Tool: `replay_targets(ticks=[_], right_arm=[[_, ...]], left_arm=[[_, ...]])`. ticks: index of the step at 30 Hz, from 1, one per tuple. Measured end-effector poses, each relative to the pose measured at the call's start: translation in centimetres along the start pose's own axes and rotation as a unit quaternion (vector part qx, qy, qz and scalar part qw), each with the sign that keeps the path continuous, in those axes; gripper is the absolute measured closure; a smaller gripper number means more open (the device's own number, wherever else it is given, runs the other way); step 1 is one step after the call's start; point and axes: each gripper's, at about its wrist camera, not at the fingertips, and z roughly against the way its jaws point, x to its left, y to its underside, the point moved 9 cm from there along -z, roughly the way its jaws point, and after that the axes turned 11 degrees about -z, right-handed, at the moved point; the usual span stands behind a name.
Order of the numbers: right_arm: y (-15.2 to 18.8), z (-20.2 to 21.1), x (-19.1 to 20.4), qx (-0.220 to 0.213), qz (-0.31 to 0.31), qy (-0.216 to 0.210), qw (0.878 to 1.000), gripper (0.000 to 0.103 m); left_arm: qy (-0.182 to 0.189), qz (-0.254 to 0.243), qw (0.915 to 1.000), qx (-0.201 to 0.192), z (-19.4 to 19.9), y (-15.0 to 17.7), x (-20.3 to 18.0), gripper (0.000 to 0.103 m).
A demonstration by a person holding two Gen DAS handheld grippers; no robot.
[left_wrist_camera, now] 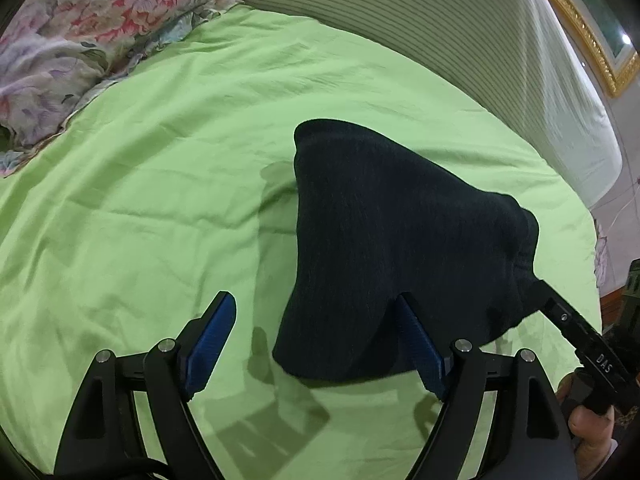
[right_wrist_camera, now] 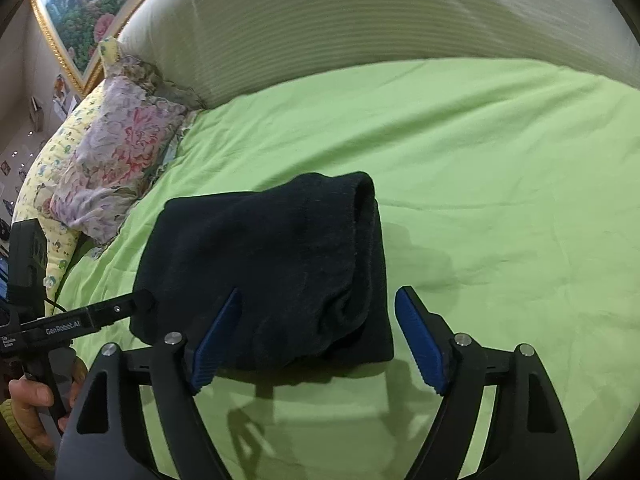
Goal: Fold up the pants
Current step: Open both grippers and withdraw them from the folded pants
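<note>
Left claw [left_wrist_camera: 316, 322] spread wide, nothing pinched; its right blue pad [left_wrist_camera: 420, 344] sits at the near edge of the dark pants [left_wrist_camera: 400, 232]. Right claw [right_wrist_camera: 318, 320] also spread, pads either side of the pants' near right corner, not pressing. Pants lie folded in a compact bundle on the green bed sheet [left_wrist_camera: 160, 200]. Further back, floral pillow [left_wrist_camera: 80, 40] at the left, striped headboard [right_wrist_camera: 360, 20] behind, gold-framed picture [right_wrist_camera: 88, 4] on the wall.

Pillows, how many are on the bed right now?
2: a floral pillow at the green sheet's left edge, and a yellow patterned pillow behind it. Others may lie out of view.
</note>
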Motion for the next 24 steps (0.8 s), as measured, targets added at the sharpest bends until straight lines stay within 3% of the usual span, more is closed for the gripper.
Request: replay_targets(ticks=[12,24], right_arm=[[1.9,2.4,0.6,-0.034,0.032,0.015,0.999,0.016],[3.9,3.9,3.0,-0.088,0.122,0.030,0.988,0.013]], left_arm=[[-0.054,-0.046,0.9974,-0.013,1.8,2.2,-1.1,0.020],[-0.100,-0.087,0.9899,-0.049,3.8,3.6,-1.7,0.019]])
